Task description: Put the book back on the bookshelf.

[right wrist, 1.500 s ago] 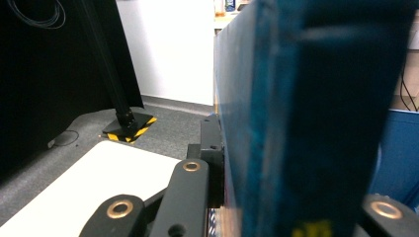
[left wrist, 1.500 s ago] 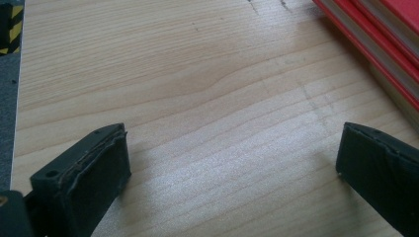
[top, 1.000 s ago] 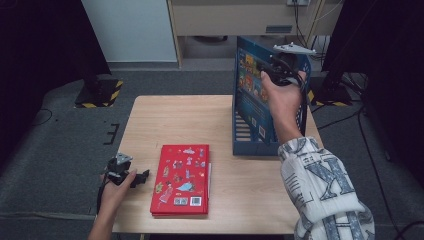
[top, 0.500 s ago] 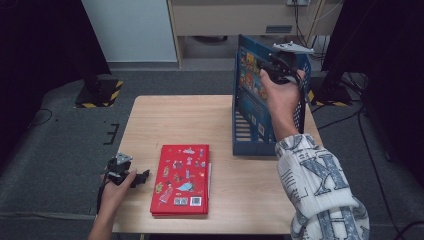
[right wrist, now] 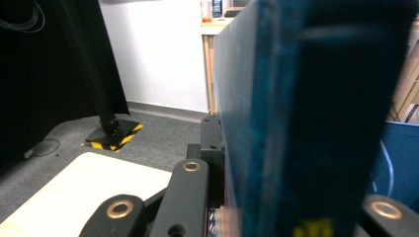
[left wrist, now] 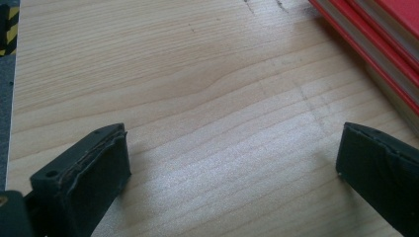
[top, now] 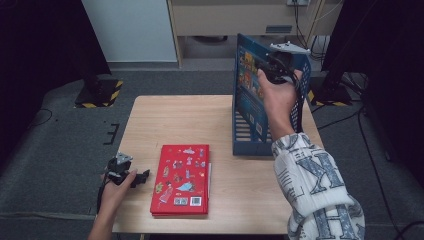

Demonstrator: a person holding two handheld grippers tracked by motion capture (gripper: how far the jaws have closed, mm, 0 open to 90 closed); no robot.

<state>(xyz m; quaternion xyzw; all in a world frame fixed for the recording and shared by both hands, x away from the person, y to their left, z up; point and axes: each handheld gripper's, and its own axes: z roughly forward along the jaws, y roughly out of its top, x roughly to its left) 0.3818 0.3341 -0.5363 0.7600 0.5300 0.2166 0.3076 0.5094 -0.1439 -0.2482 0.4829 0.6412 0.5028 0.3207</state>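
Wooden table (top: 170, 120), light grain, stands on grey carpet floor (top: 60, 150). Red book (top: 182, 179) lies flat near the table's front edge, cover w/ small coloured pictures, barcode at its near corner; a 2nd red book seems to lie under it. Black stand base w/ yellow-black stripes (top: 97, 92) on the floor, back left. White panel (top: 130, 30) behind the table.
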